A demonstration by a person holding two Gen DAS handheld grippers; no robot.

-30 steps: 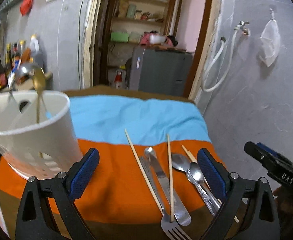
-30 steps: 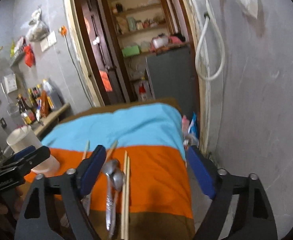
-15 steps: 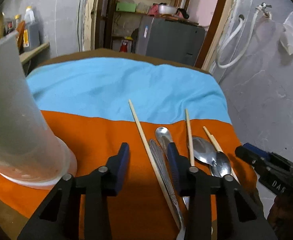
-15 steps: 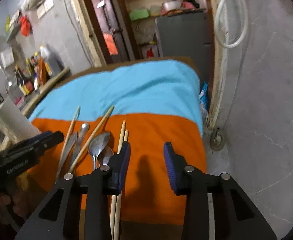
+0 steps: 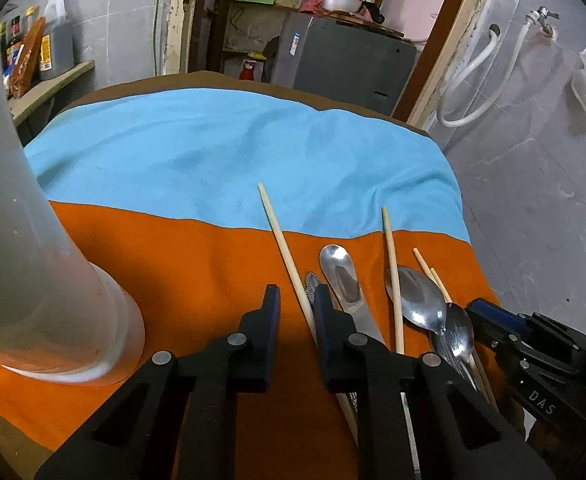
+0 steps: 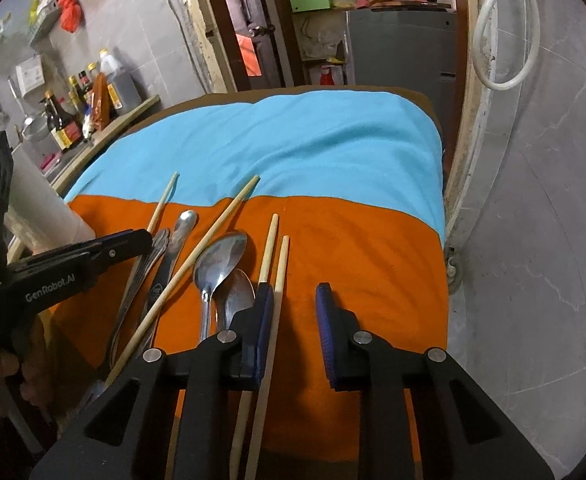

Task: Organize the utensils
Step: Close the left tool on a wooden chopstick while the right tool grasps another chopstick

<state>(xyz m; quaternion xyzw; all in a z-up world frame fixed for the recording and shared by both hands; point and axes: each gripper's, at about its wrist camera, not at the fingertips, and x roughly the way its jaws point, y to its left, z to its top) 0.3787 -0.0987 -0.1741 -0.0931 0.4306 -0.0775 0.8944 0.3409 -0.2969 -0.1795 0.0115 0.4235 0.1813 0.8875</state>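
Both claws, left (image 5: 296, 300) and right (image 6: 293, 300), hang part-open and empty over chopsticks (image 6: 267, 256), lining up pickups for the holder (image 5: 25, 248).

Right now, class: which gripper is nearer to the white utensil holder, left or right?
Left. The left gripper hovers just beside the white utensil holder; the right gripper is beyond the spoons, farther away.

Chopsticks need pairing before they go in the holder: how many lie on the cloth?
4: one far left, one slanting across the knife, and two side by side by the right gripper. None seems hidden.
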